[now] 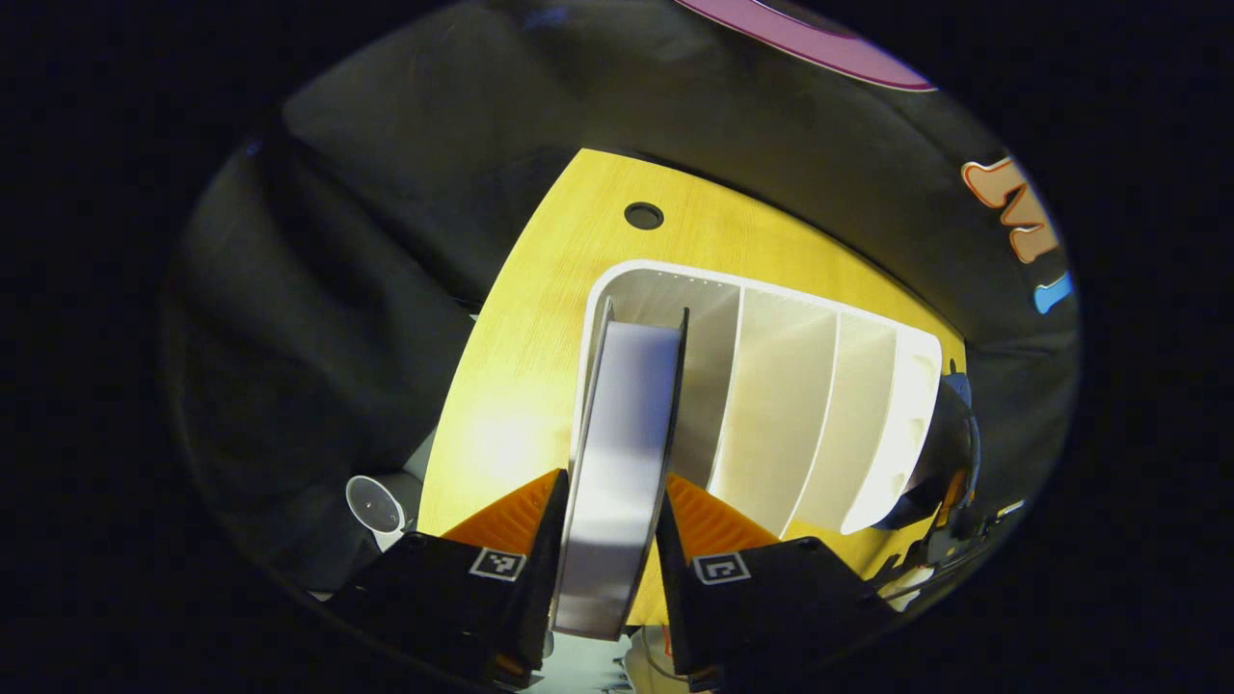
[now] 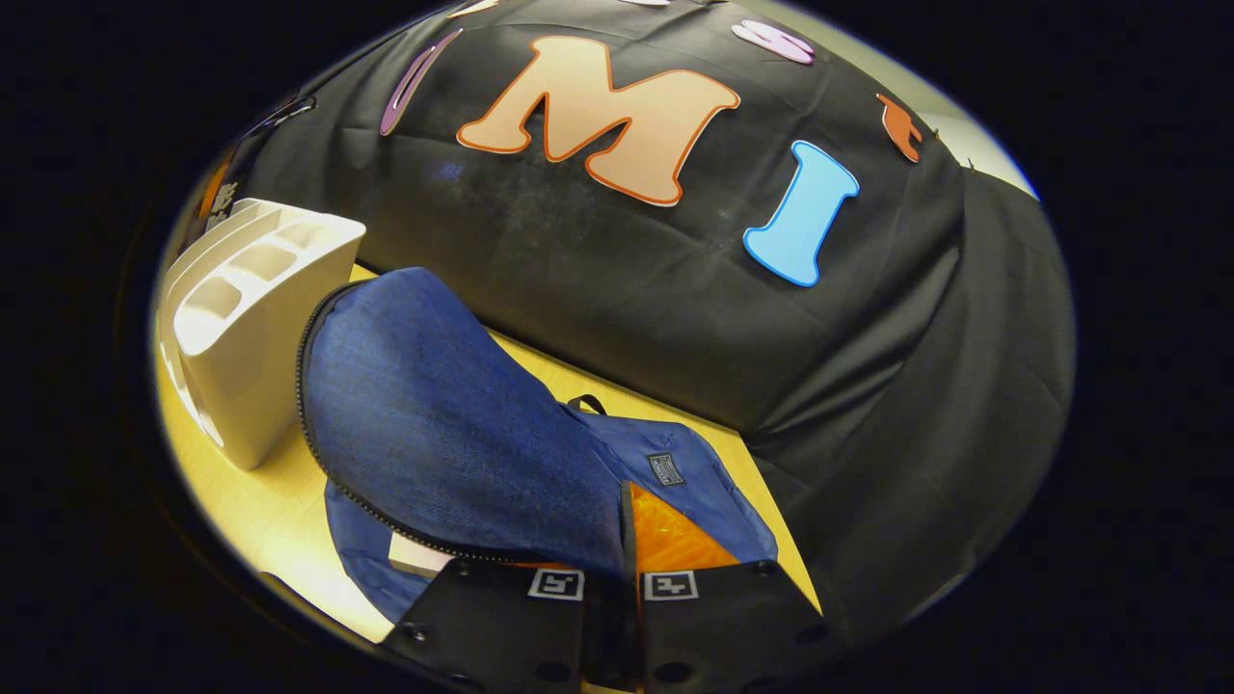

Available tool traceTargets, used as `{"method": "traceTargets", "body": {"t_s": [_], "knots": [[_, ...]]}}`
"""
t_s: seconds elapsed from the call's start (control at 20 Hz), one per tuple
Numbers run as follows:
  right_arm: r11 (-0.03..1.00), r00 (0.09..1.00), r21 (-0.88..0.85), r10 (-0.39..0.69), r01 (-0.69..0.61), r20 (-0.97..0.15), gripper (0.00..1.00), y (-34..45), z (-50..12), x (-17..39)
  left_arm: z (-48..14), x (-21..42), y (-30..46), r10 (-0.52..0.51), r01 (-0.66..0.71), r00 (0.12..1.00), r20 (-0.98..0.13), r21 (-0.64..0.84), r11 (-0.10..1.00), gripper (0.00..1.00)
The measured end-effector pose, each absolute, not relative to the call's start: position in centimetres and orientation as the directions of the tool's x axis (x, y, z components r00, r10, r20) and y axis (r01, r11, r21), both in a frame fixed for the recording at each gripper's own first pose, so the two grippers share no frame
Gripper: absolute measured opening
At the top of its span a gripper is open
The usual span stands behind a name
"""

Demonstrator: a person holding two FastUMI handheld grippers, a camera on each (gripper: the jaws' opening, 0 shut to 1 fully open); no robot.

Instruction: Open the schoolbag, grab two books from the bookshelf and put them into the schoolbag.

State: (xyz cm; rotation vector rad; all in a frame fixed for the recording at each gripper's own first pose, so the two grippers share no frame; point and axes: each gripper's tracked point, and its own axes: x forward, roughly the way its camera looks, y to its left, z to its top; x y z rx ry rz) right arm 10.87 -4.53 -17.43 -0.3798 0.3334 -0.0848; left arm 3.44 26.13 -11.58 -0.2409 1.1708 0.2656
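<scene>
Looking down my left gripper view first: my left gripper (image 1: pixel 609 540) is clenched on a book (image 1: pixel 617 463), one finger pressing each cover, page edges facing me. That book stands at the leftmost slot of the white bookshelf (image 1: pixel 819 424), which sits on the yellow wooden table (image 1: pixel 521 386).

Over to the right gripper view: my right gripper (image 2: pixel 625 569) is pinched tight on the flap (image 2: pixel 434 424) of the blue schoolbag (image 2: pixel 694 482), holding it lifted so the bag gapes open. A light-coloured book (image 2: pixel 415 556) peeks out under the flap. The bag lies on the table just beside the bookshelf (image 2: pixel 251 337).
</scene>
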Motion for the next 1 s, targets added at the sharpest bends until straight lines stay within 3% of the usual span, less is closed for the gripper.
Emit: {"method": "traceTargets", "body": {"t_s": [0.45,0.5,0.6,0.85,1.0], "knots": [[0.925,0.942,-0.380,-0.148,0.023,-0.302,0.10,-4.5,-17.4,10.8,-14.1,4.4,24.5,0.094,-0.318,0.285,-0.954,-0.002,0.948,0.42],[0.924,0.942,-0.383,-0.148,0.022,-0.303,0.06,-4.5,-17.3,10.9,-14.2,4.5,24.3,0.095,-0.324,0.275,-0.957,0.001,0.946,0.42],[0.922,0.941,-0.387,-0.148,0.020,-0.304,0.10,-4.5,-17.4,10.9,-14.4,4.4,24.1,0.094,-0.335,0.257,-0.962,0.003,0.942,0.41],[0.923,0.942,-0.384,-0.147,0.021,-0.303,0.08,-4.5,-17.5,10.9,-13.8,1.6,23.9,0.083,-0.450,0.149,-0.985,0.007,0.893,0.40],[0.923,0.942,-0.386,-0.144,0.017,-0.302,0.08,-4.5,-17.4,10.9,-12.4,0.4,23.5,0.053,-0.480,0.151,-0.987,-0.026,0.877,0.40]]}}
